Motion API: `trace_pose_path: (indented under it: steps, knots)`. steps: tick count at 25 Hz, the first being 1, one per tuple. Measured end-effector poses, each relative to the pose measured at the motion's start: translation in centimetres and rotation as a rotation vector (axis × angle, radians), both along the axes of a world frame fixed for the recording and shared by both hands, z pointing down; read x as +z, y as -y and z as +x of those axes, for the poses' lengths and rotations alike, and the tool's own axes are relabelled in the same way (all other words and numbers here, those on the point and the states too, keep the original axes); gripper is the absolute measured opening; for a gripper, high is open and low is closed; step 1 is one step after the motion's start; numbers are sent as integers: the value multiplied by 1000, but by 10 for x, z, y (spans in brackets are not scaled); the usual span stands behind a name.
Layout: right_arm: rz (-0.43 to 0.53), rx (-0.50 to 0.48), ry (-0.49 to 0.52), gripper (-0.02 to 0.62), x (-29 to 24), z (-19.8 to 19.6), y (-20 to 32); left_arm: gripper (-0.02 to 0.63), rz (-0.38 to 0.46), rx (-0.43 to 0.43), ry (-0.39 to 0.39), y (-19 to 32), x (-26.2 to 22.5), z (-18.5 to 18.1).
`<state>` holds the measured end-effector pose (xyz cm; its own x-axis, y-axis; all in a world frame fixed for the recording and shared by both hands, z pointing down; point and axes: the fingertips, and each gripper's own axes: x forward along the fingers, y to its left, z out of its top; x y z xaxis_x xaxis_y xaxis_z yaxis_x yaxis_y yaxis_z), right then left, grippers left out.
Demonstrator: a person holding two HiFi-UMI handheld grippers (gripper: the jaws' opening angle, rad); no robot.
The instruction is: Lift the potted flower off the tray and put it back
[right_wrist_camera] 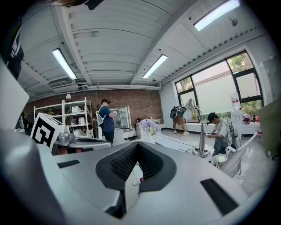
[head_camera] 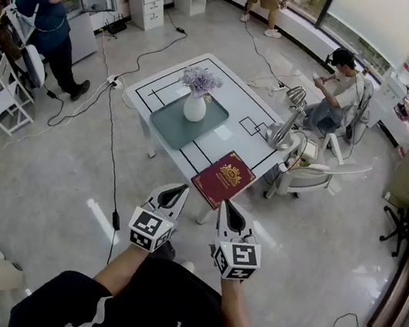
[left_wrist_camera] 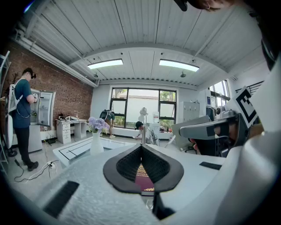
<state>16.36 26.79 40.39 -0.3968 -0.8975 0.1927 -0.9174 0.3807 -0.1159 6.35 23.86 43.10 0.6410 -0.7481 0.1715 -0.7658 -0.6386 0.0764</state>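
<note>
The potted flower [head_camera: 198, 95], purple blooms in a white vase, stands upright on the grey-green tray [head_camera: 168, 126] on the white table [head_camera: 236, 92]. Both grippers hang side by side in front of me, short of the table's near corner and well away from the pot. My left gripper [head_camera: 179, 188] has its jaws together with nothing in them; my right gripper [head_camera: 226, 204] looks the same. The left gripper view shows the flower [left_wrist_camera: 96, 126] far off to the left, beyond the closed tips [left_wrist_camera: 141, 146]. In the right gripper view the flower [right_wrist_camera: 148, 126] is small and distant past the tips [right_wrist_camera: 138, 144].
A dark red book [head_camera: 224, 178] lies on the table's near corner, just ahead of the grippers. A metal desk lamp [head_camera: 283, 128] stands at the right edge. A white chair [head_camera: 313, 176] and a seated person [head_camera: 342, 87] are to the right; cables cross the floor [head_camera: 110, 158].
</note>
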Motion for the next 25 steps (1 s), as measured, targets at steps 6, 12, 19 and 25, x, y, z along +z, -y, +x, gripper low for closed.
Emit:
trace_pose_path:
  steps: [6,12,19,25]
  knots:
    - [-10,-1,5,6,2,1,1,5,-14,10,4,0,3,4]
    - [-6,0,12,6,3,5,4,5,-19,13,10,3,5,8]
    - [24,-20,46,8,-1,5,5,5,-18,4,8,8,7,6]
    - [-14,-47,50,8,14,-2,17,5,-45,-21,1,29,19,-4]
